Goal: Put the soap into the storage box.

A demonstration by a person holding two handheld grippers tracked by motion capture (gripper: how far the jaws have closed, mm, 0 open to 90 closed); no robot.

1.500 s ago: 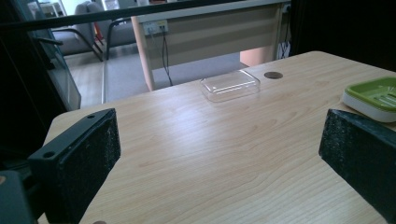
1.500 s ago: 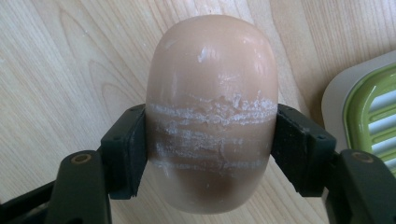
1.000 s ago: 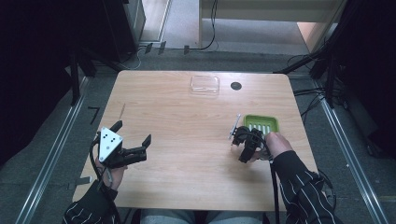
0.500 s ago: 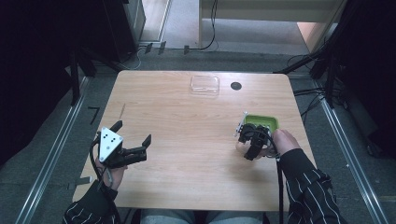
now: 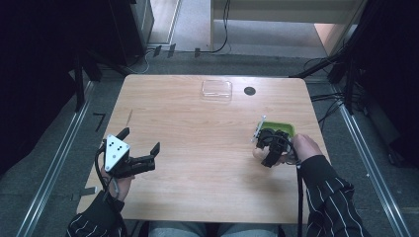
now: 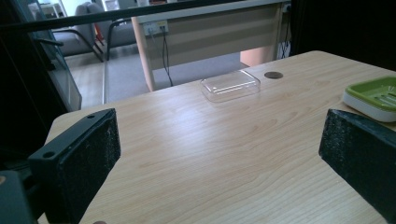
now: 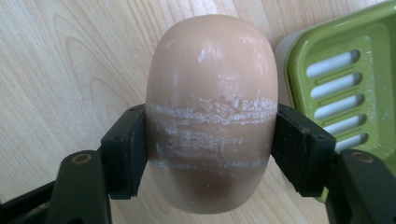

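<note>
A peach-coloured oval bar of soap (image 7: 210, 112) is pinched between the jaws of the right gripper (image 7: 210, 154), one pad pressed on each long side; its face is marked by pale, flaky scrape lines running across between the pads; in the high view the right gripper (image 5: 273, 146) is seen near the right edge of the wooden surface (image 5: 197, 148), just in front of a green soap dish (image 5: 287, 129) whose slotted floor is seen in the right gripper view immediately beside the bar; whether the soap touches the wood cannot be told. The jaws of the left gripper (image 5: 141, 148) are spread wide with nothing between them, held near the front left corner of the surface. A clear plastic lid (image 5: 216, 89) lies near the far edge, with a dark round hole (image 5: 249, 91) just beside it; the broad middle of the surface between the two grippers is left bare; cables (image 5: 326, 98) trail on the floor past the right edge.
</note>
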